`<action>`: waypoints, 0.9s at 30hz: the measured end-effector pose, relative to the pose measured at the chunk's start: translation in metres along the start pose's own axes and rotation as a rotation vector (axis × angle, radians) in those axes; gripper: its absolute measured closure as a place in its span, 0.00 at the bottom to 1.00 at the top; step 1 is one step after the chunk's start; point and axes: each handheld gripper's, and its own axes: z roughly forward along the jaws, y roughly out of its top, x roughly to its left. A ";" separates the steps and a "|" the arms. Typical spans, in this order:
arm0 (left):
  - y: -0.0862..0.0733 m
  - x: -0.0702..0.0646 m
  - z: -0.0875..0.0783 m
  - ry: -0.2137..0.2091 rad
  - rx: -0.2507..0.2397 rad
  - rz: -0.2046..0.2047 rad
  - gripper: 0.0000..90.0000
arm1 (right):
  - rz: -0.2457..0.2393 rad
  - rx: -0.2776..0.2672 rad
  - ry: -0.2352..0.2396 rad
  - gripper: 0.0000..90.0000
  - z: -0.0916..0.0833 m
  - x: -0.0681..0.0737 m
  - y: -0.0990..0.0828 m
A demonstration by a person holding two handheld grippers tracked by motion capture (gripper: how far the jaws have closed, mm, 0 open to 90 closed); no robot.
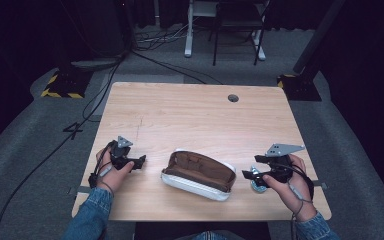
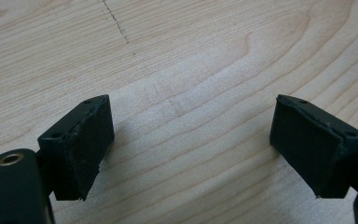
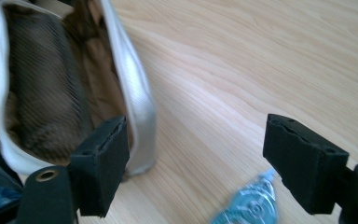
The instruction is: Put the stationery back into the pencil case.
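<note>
Pale wood grain covers the surface [image 1: 195,115], which sits in a dim room with dark drapes and cables on a grey floor. Nearest the person, the left tool [image 1: 141,161] rests low by the front-left edge with its jaws spread wide and nothing between them; in the left gripper view its pads [image 2: 86,144] frame bare wood. At the front-right, the right tool [image 1: 247,175] also stands wide apart, gripping nothing. Just under and beside it lies a small blue-green correction tape dispenser [image 3: 249,205], flat on the wood and partly between the jaw tips in the right gripper view, though neither pad presses on it. Between the two tools, a little further in, sits a white pencil case [image 1: 198,175] lying open with its brown lining upward, its near end just beside the right tool's left pad [image 3: 102,168]. Beyond that the wood runs bare to a round cable hole [image 1: 233,98] near the far edge.

The likely job is getting the dispenser into the case. The dispenser lies flat and looks smooth, so a closing pinch may skid it away or catch only its edge and let it drop. Coming in at a poor angle could also bump the soft case wall, folding the opening shut or shoving the case aside, since the left tool is not steadying it.
</note>
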 end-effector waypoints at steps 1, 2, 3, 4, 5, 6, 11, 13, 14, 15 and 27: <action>0.000 0.000 0.000 -0.001 -0.001 0.000 0.15 | 0.010 0.020 -0.014 0.25 0.000 -0.002 -0.001; 0.000 0.000 0.000 -0.001 -0.001 0.000 0.15 | 0.019 0.028 -0.017 0.25 0.000 -0.004 -0.003; 0.000 0.000 0.000 -0.001 -0.001 0.000 0.15 | 0.031 0.040 -0.027 0.25 0.001 -0.005 -0.004; 0.000 0.000 0.000 -0.002 -0.001 0.000 0.15 | 0.039 0.057 -0.037 0.25 0.001 -0.006 -0.005; 0.000 0.000 0.000 -0.001 -0.001 0.000 0.15 | 0.041 0.078 -0.046 0.24 0.001 -0.007 -0.006; 0.000 0.000 0.000 0.000 0.000 0.000 0.15 | 0.046 0.093 -0.056 0.24 0.002 -0.008 -0.008; 0.000 0.000 0.000 0.000 0.000 0.000 0.15 | 0.071 0.162 -0.085 0.24 0.006 -0.013 -0.013; 0.000 0.000 0.000 -0.002 -0.001 0.000 0.15 | 0.083 0.193 -0.098 0.24 0.009 -0.015 -0.016; 0.000 0.000 0.000 -0.002 -0.001 0.000 0.15 | 0.095 0.224 -0.110 0.23 0.012 -0.017 -0.019; 0.000 0.000 0.000 -0.002 -0.001 0.000 0.15 | 0.095 0.224 -0.110 0.23 0.012 -0.017 -0.019; 0.000 0.000 0.000 -0.001 0.000 0.001 0.15 | 0.124 0.358 -0.141 0.24 0.027 -0.025 -0.034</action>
